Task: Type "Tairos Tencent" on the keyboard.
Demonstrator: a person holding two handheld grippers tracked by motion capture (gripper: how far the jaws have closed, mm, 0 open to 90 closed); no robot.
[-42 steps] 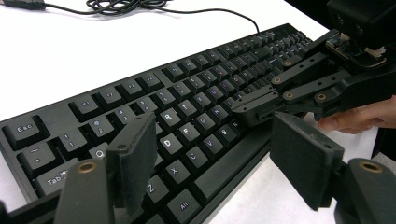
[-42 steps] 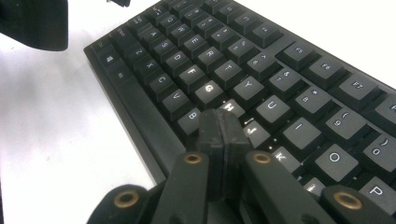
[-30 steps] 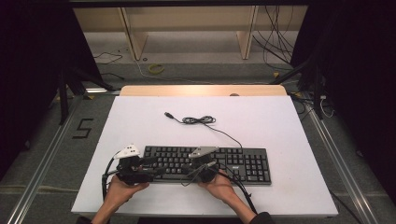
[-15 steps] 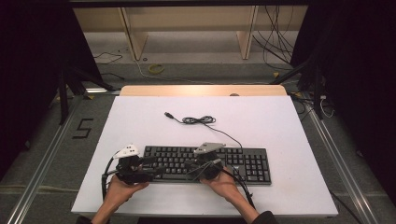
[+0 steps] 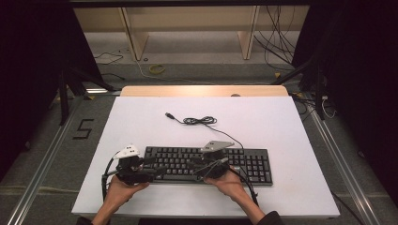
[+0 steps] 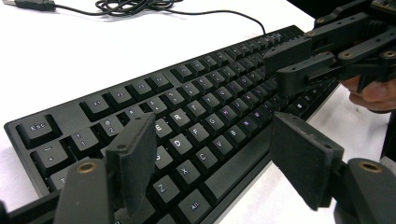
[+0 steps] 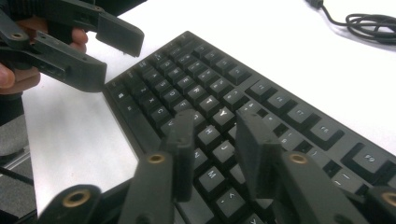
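While both tools hover over the black keyboard [image 5: 206,164], the work in hand appears to be key-pressing, and no frame shows how much typing is complete.

Left tool [image 5: 152,171]: positioned at the keyboard's left end. In the left gripper view its jaws stand wide apart, with the lower-left letter keys visible between them; nothing is gripped and the pads are clear of the keys.

Keyboard: lies flat on the white counter [image 5: 281,126], along the edge nearest the person. Its cable [image 5: 199,121] runs from the rear of the keyboard to a loose coil behind it, and the plug [image 5: 170,115] lies unconnected on the counter left of that coil.

Right tool [image 5: 202,168]: over the keyboard's middle section. Its jaws have just been opening and now stand partly apart above the centre letter keys, with nothing held between them.

Judgement: further presses remain possible; connection of the plug is outstanding.

Containers: none observed on the counter.
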